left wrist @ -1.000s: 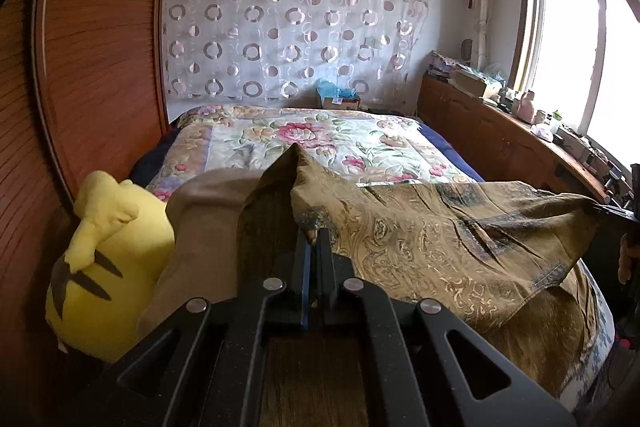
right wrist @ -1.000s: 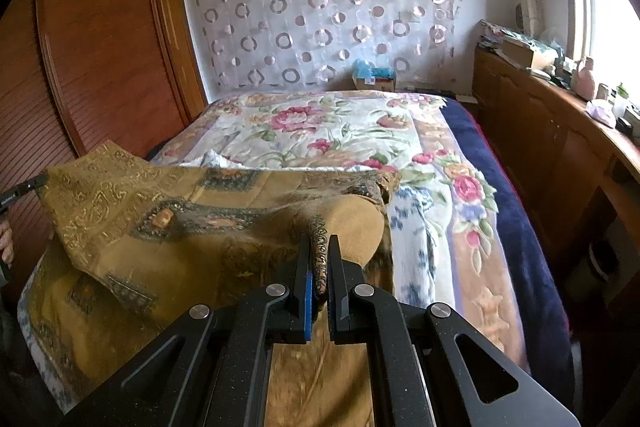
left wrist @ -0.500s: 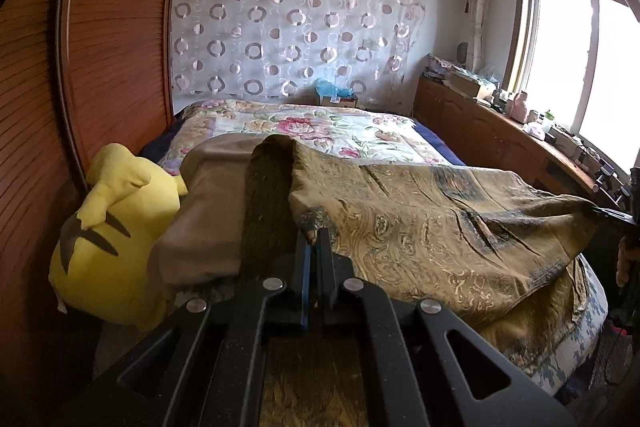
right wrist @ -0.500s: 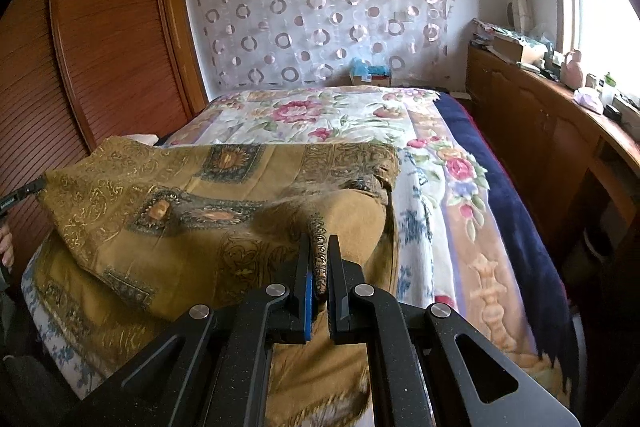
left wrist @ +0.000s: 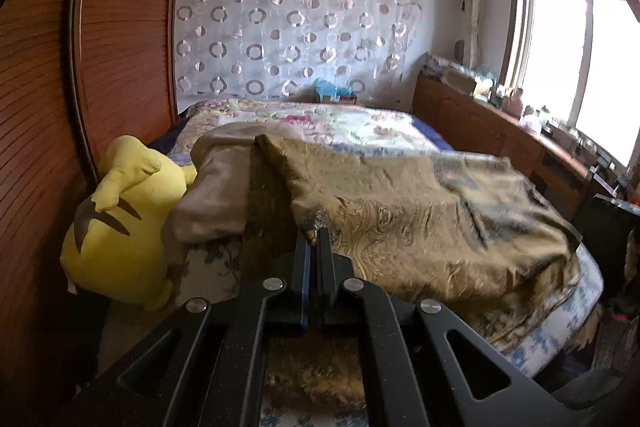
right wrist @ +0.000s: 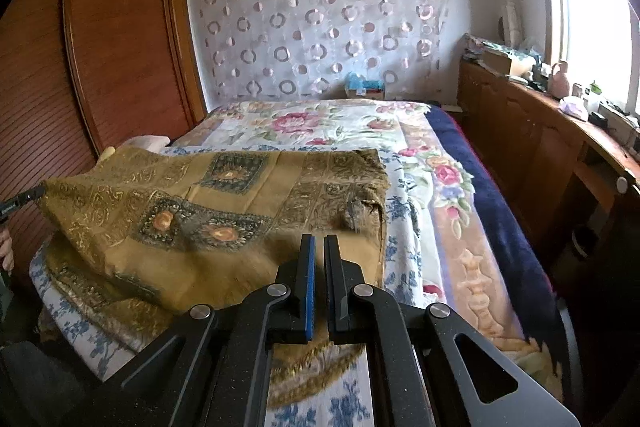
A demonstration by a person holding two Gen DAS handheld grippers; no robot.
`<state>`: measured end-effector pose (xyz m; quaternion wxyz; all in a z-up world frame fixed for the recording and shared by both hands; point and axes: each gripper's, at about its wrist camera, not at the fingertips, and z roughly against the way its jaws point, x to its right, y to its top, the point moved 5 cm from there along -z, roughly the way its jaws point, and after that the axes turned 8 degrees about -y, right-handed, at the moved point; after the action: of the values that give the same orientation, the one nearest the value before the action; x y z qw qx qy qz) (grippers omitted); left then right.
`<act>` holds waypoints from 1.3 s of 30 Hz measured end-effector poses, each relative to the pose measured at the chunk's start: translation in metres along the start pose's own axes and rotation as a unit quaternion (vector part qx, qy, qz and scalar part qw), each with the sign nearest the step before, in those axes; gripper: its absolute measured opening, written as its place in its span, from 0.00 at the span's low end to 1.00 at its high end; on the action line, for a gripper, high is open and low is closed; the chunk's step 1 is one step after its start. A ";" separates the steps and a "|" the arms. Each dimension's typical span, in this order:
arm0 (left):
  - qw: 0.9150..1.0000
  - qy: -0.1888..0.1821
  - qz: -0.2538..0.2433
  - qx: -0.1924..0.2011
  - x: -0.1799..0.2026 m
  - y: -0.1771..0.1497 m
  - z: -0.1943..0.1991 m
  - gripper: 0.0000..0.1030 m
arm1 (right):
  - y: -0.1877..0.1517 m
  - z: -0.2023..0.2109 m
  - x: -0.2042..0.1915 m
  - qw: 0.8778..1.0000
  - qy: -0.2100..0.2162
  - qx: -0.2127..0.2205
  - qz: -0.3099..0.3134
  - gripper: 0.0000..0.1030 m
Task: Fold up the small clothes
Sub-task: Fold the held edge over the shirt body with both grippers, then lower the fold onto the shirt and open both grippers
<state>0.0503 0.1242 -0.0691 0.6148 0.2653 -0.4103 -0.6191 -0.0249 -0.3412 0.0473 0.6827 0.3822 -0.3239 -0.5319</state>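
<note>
Around you: a yellow plush toy point(left wrist: 120, 223) leans against the wooden wardrobe point(left wrist: 120, 39). A floral bedspread point(right wrist: 320, 127) covers the bed, with a circle-patterned curtain point(right wrist: 320, 23) behind it. To your right, a cluttered wooden sideboard point(right wrist: 528, 131) runs below the bright window point(left wrist: 580, 59).

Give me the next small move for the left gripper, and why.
Probably lower the left gripper until its corner of the gold cloth rests on the layer below, then open. Its jaws pinch that corner above the bed, while the right side lies flat. The right gripper is closed, no cloth visible between its tips.
</note>
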 end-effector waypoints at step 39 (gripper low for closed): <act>1.000 0.012 0.005 0.003 0.000 0.025 0.023 0.02 | 0.026 0.010 0.002 1.000 -0.001 -0.006 -0.003 0.02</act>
<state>0.0447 0.1304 -0.0361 0.6219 0.2725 -0.4055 -0.6120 -0.0208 -0.3417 0.0750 0.6831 0.3786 -0.3206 -0.5360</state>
